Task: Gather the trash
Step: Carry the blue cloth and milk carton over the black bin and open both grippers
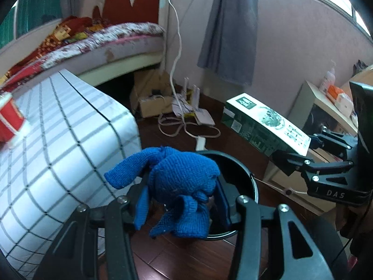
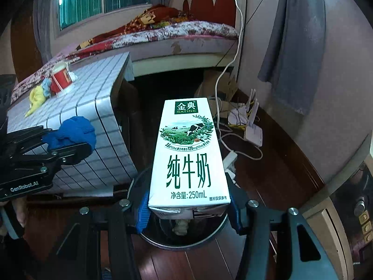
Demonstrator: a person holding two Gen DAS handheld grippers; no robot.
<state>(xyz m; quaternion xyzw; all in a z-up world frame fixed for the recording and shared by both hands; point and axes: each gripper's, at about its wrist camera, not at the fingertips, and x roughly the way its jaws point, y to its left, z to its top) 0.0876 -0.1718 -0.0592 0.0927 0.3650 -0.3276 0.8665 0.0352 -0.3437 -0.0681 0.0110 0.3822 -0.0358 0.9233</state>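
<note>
1 blue knitted cloth [image 1: 179,186] clamped in left tongs [image 1: 181,200] | 1 white-green milk carton [image 2: 190,156] clamped in right tongs [image 2: 188,212] | 1 round black bin [image 1: 240,172] beneath | checked tabletop [image 2: 88,93] beside

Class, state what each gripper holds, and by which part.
Left gripper: blue knitted cloth, bunched middle. Right gripper: milk carton, near end, both sides.

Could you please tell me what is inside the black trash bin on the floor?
Looking into the black bin, one pale crumpled scrap shows beneath the milk carton. The carton and the blue knitted cloth cover the rest.
</note>
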